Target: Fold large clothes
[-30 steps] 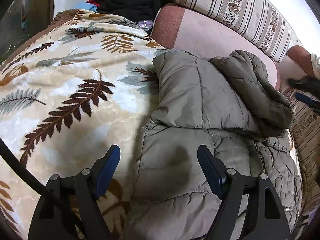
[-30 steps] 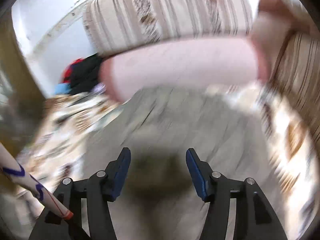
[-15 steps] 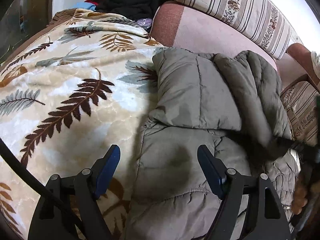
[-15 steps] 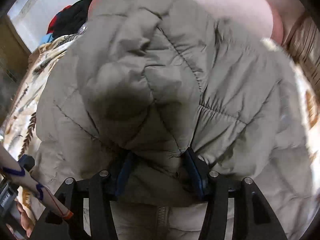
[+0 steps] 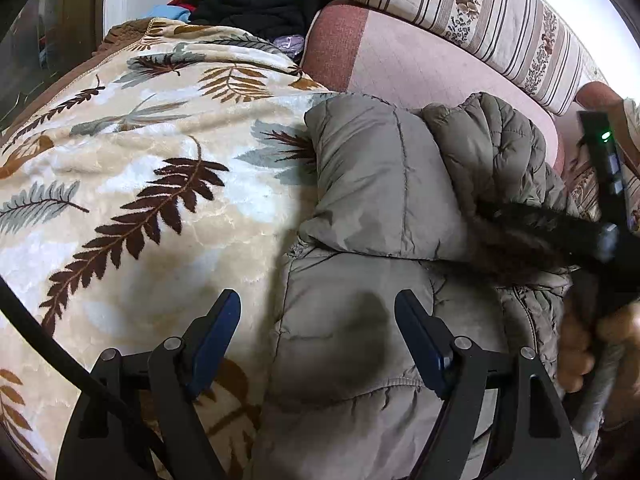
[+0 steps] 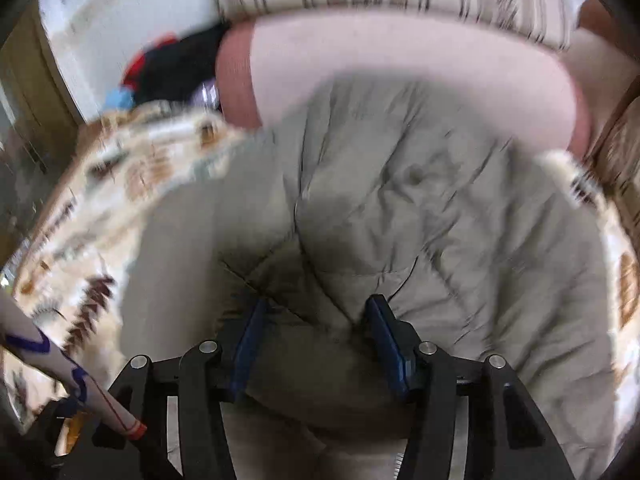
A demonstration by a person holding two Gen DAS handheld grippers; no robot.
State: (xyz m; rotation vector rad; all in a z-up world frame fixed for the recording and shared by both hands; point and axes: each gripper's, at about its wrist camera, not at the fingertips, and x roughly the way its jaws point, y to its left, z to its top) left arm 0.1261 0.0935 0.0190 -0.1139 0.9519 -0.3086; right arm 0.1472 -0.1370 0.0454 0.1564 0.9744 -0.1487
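A grey-green quilted puffer jacket [image 5: 380, 208] lies on a leaf-patterned blanket [image 5: 132, 184], one sleeve folded across its body. My left gripper [image 5: 318, 336] is open and empty, hovering over the jacket's lower left edge. My right gripper [image 6: 316, 340] has its jaws wide apart with jacket [image 6: 400, 208] fabric bulging between them; whether it grips is unclear. The right gripper also shows blurred in the left wrist view [image 5: 560, 236], pressed against the jacket's folded part.
A pink sofa cushion [image 5: 420, 64] and a striped back cushion [image 5: 480, 12] lie behind the jacket. A pile of black, red and blue clothes [image 5: 248, 4] sits at the far corner. A hand [image 5: 580, 352] holds the right gripper.
The right gripper has pulled back and up from deep in the jacket; its view is blurred by motion. The folded part has shifted slightly. The left gripper has not moved.
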